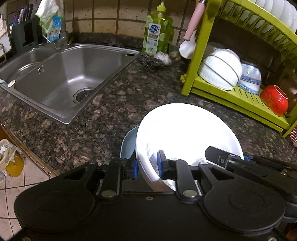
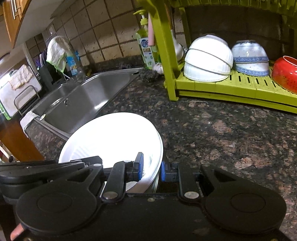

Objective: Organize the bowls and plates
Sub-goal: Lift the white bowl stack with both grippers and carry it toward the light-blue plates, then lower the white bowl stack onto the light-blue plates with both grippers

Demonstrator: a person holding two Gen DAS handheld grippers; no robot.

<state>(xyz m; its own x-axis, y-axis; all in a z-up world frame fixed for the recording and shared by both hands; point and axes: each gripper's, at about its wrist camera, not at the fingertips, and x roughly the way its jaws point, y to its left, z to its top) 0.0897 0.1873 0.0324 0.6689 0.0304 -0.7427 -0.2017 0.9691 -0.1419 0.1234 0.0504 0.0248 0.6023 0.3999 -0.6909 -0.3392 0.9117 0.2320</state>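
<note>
Item: white plate (image 1: 185,133), glossy and strongly overexposed, held tilted above the speckled granite countertop (image 1: 104,103) in front of the sink.

Left gripper (image 1: 147,166): the near rim of the plate is pinched between its two blue pads (image 1: 160,163), one pad on the outer face and one on the inner face. A grey-blue dish (image 1: 128,142) is seen behind and below the plate on the left; whether the two touch cannot be told.

Right gripper (image 2: 151,167): the plate (image 2: 115,137) is shown gripped at its right rim, the blue pads (image 2: 140,166) closed against both faces. In the left wrist view the right gripper's black linkage is seen at the plate's far right edge.

Green dish rack (image 1: 239,96): placed on the countertop to the right, well apart from the plate. On its lower shelf are stored, upside down, two nested white ribbed bowls (image 2: 207,59), two nested blue-patterned bowls (image 2: 250,59) just beside them, and a red bowl (image 2: 285,74) lying tilted at the right end. White dishes (image 1: 278,13) are stood upright in the upper tier.

Stainless steel sink (image 1: 65,79): set into the countertop at the left. Beside its far corner are noted a green dish soap bottle (image 1: 157,35) and a steel scrubber (image 1: 151,61). A pink-handled white spoon (image 1: 189,42) is hung at the rack's left post.
</note>
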